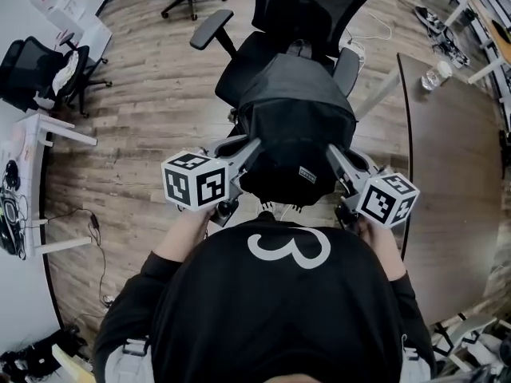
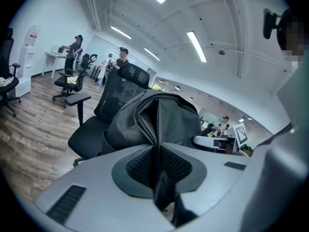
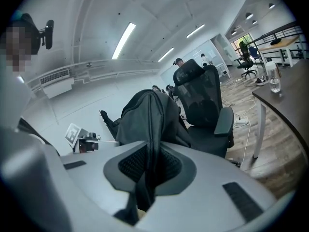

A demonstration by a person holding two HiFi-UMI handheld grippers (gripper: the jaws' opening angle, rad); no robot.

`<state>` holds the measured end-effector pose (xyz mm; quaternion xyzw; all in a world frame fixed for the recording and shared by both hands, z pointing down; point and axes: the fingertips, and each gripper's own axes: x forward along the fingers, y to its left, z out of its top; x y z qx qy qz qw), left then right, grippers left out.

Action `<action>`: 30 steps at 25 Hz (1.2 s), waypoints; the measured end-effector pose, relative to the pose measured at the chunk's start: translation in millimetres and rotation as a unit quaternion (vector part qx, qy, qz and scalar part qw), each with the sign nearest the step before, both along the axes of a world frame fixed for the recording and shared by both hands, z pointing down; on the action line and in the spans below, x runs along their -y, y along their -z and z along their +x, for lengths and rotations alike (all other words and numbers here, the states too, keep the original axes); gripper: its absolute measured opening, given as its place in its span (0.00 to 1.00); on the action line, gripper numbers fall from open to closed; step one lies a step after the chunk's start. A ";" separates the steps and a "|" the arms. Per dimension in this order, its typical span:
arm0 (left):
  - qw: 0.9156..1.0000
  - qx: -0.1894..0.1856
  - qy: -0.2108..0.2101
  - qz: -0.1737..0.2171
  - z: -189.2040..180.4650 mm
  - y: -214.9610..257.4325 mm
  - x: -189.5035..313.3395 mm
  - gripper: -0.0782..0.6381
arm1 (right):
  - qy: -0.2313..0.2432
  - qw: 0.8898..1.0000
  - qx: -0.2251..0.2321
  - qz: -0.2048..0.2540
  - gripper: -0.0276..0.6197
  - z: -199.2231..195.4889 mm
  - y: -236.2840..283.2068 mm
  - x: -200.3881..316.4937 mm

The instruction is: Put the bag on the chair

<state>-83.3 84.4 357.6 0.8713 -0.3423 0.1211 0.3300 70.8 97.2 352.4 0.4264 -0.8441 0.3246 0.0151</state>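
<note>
The bag (image 1: pixel 295 126) hangs at frame centre over the front of the chair (image 1: pixel 313 6) seat; whether it rests there is unclear. It is best carried level, then lowered well onto the seat. The left gripper (image 1: pixel 254 148) and right gripper (image 1: pixel 334 154) flank it, angled inward, fingers clamped on its fabric.
</note>
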 end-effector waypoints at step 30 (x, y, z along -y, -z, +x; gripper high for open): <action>1.000 -0.006 0.002 0.011 -74.1 -4.2 136.0 0.19 | -0.001 1.000 -0.004 0.002 0.12 -74.6 -5.6 135.1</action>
